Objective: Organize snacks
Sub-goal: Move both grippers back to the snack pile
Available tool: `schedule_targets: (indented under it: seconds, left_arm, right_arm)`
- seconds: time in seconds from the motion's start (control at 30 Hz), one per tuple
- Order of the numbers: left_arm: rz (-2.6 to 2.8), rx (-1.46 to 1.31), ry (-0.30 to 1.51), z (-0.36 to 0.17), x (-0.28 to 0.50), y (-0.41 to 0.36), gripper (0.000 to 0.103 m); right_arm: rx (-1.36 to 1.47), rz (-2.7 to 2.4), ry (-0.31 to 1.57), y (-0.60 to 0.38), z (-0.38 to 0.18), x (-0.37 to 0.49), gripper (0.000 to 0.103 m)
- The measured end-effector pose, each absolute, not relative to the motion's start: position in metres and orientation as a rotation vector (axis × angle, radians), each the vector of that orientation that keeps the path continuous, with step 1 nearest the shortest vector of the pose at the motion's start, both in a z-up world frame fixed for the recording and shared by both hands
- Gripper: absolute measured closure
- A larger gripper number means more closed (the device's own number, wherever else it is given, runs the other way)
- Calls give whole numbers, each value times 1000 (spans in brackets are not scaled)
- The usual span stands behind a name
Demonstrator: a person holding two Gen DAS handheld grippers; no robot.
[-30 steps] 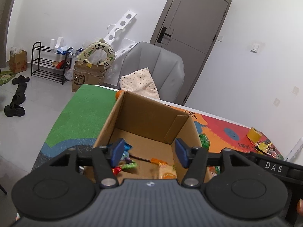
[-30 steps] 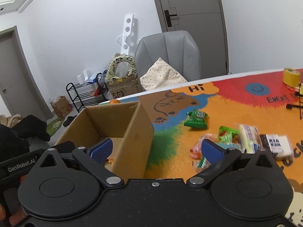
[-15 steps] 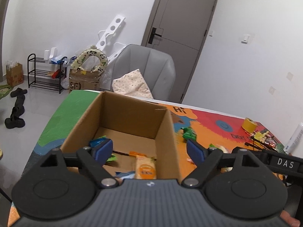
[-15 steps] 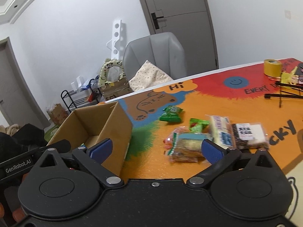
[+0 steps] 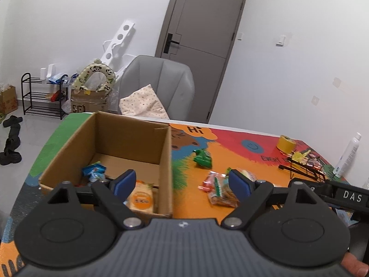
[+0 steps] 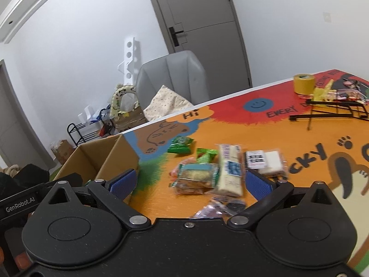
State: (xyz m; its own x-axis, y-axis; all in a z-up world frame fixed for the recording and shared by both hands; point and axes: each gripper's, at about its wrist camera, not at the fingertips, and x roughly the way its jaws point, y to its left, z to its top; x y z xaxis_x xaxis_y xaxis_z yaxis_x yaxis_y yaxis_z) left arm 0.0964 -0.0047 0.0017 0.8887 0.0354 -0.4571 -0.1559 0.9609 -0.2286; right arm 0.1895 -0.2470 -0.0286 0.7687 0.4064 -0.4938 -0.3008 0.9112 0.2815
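Observation:
An open cardboard box (image 5: pixel 129 136) stands on the left of the colourful table mat, holding an orange packet (image 5: pixel 140 199) and a blue packet (image 5: pixel 93 172). My left gripper (image 5: pixel 182 181) hangs open over the box's right wall, nothing between its pads. Loose snacks lie to the right of the box: a green packet (image 6: pixel 181 144), a cracker pack (image 6: pixel 196 180), a long white pack (image 6: pixel 230 168) and a black-and-white pack (image 6: pixel 263 162). My right gripper (image 6: pixel 191 183) is wide open just short of this pile, touching none of it. The box (image 6: pixel 120 159) sits to its left.
A yellow tape roll (image 6: pixel 304 83) and a black wire stand (image 6: pixel 327 110) sit at the table's far right, with a white bottle (image 5: pixel 348 154) near the right edge. A grey chair (image 5: pixel 161 85) stands behind the table. A dark wrapper (image 6: pixel 228 206) lies close under the right gripper.
Both grippers have swung to the right, from over the box towards the snack pile. The left jaws have widened. The right jaws stayed wide open.

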Motion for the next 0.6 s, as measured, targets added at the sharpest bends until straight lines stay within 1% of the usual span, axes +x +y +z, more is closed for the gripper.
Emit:
schedule_targets:
  seconds: [0.6]
  left_arm:
    - [2,-235,519,-14,122,-52,17]
  right_arm:
    - [204,330,575,-293,-42,195,2]
